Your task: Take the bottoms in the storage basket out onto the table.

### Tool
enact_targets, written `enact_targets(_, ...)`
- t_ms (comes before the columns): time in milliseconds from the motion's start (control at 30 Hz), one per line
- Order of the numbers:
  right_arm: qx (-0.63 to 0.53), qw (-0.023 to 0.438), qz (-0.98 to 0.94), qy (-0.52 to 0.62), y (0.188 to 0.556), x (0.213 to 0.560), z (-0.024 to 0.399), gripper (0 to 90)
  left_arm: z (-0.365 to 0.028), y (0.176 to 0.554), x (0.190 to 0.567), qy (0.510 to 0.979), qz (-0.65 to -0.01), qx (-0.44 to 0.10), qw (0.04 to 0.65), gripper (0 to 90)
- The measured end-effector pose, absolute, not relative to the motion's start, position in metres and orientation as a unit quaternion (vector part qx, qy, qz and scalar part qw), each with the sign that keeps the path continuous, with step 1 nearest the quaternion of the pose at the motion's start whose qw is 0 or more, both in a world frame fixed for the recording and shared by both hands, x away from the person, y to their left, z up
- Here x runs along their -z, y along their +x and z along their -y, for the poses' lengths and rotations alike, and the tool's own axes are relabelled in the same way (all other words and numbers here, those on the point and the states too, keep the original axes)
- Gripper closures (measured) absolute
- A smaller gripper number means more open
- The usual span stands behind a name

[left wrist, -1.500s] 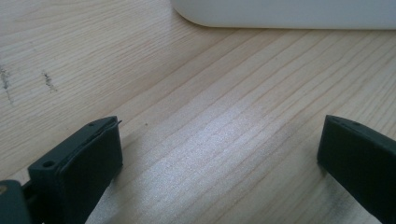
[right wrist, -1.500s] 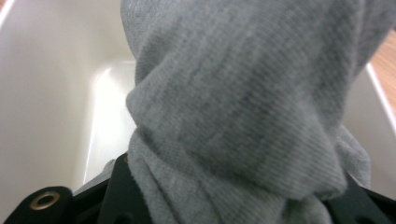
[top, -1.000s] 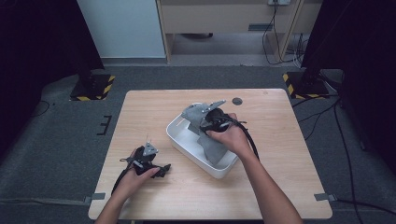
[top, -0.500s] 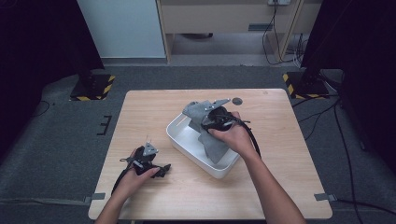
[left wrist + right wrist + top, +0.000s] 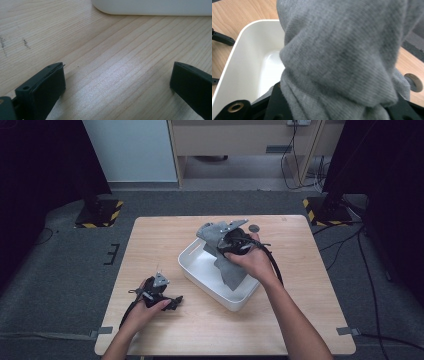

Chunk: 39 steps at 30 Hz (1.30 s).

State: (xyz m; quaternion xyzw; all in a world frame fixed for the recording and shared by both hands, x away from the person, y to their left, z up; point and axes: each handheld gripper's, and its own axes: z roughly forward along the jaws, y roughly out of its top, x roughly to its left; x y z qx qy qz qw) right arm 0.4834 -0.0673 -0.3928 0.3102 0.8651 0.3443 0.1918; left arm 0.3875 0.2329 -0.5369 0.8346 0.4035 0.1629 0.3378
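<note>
Wooden table [image 5: 310,320] under the grippers, grey carpet [image 5: 65,285] around it, pale panel [image 5: 130,150] and wooden cabinet [image 5: 240,140] beyond, hazard-striped stands [image 5: 97,215], cables [image 5: 300,165].

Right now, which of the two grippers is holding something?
The right gripper, over the white tub, has grey cloth bunched between its jaws. The left gripper rests open on the table.

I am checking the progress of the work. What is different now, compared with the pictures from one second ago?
The right gripper, shut on the grey cloth, has risen a little, so the cloth hangs higher above the white tub, its lower end still inside. The left gripper stays open on the wooden table, holding nothing. The tub and the small dark disc have not moved.
</note>
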Motion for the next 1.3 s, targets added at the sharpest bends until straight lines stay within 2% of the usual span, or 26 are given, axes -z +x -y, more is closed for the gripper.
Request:
enact_targets(700, -0.368, 0.206, -0.850, 0.316, 0.482, 0.370, 0.081, 54.6, -0.233, 0.387, 0.537, 0.835, -0.403, -0.163, 0.337, 0.0)
enact_targets(967, -0.388, 0.192, -0.839, 0.328, 0.482, 0.364, 0.086, 54.5, -0.233, 0.387, 0.537, 0.835, -0.403, -0.163, 0.338, 0.0)
enact_targets(1300, -0.384, 0.211, -0.837, 0.327, 0.479, 0.359, 0.095, 54.4, -0.232, 0.387, 0.537, 0.835, -0.403, -0.162, 0.338, 0.0)
